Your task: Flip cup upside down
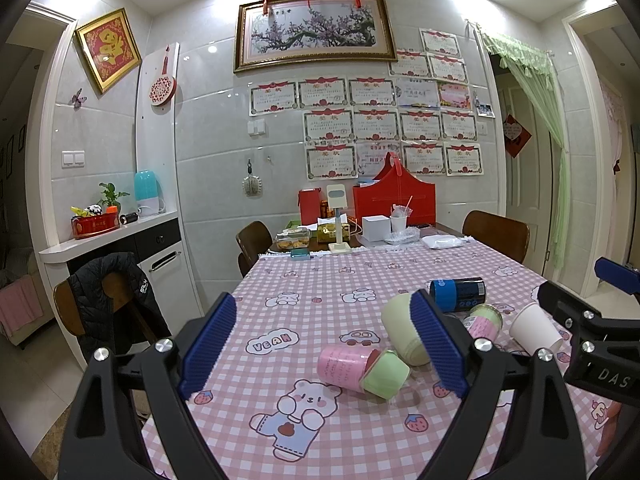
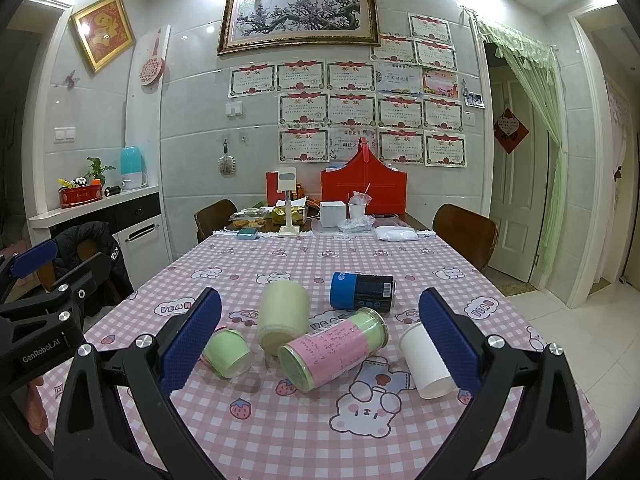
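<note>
White paper cup (image 2: 426,364) lies on its side on the pink checked tablecloth (image 2: 280,432), near right; both the left gripper (image 1: 324,344) and right gripper (image 2: 320,340) are spread wide, holding nothing.

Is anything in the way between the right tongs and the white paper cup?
Nothing visible. The white paper cup lies on its side just inside the open right tongs, beside the right finger. The pink-labelled jar lies left of it.
</note>
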{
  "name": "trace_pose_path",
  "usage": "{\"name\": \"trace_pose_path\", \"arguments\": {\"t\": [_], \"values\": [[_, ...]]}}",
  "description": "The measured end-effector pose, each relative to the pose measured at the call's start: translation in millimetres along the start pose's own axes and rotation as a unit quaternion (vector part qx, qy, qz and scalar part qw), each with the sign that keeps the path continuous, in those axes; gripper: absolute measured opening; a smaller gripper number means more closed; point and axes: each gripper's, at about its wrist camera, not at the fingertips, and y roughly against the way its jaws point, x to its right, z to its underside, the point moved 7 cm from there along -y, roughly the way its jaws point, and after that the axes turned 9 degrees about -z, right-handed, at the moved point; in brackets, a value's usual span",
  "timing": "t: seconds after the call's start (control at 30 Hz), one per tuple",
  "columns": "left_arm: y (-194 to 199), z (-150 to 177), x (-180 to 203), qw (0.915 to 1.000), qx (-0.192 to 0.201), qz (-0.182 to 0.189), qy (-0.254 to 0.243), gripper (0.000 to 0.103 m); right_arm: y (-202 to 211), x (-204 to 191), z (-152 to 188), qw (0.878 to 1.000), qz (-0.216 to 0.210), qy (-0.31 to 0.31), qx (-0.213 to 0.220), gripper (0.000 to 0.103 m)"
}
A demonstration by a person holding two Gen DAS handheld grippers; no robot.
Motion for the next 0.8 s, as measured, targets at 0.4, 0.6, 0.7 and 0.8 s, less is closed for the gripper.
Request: {"name": "trace_pose_path", "arguments": {"t": [0.4, 0.6, 0.7, 0.8], "values": [[2, -3, 0, 1.0, -0.002, -0.001, -0.003, 0.087, 0, 1, 1, 1.0, 0.001, -0.002, -0.001, 0.095], [-8, -5, 3, 0.9997, -0.015, 0.001, -0.017, 0.087, -7, 10, 0, 1.0, 0.004, -0.013, -0.009, 0.095], [-23, -2, 8, 0.9989, -0.038, 0.008, -0.027, 0.087, -14, 17, 1, 1.0, 0.008, -0.019, -0.015, 0.095], [-38, 1, 12, 0.9976, -0.059, 0.004, -0.038, 0.087, -23, 24, 3, 1.0, 0.008, -0.02, -0.019, 0.095]]}}
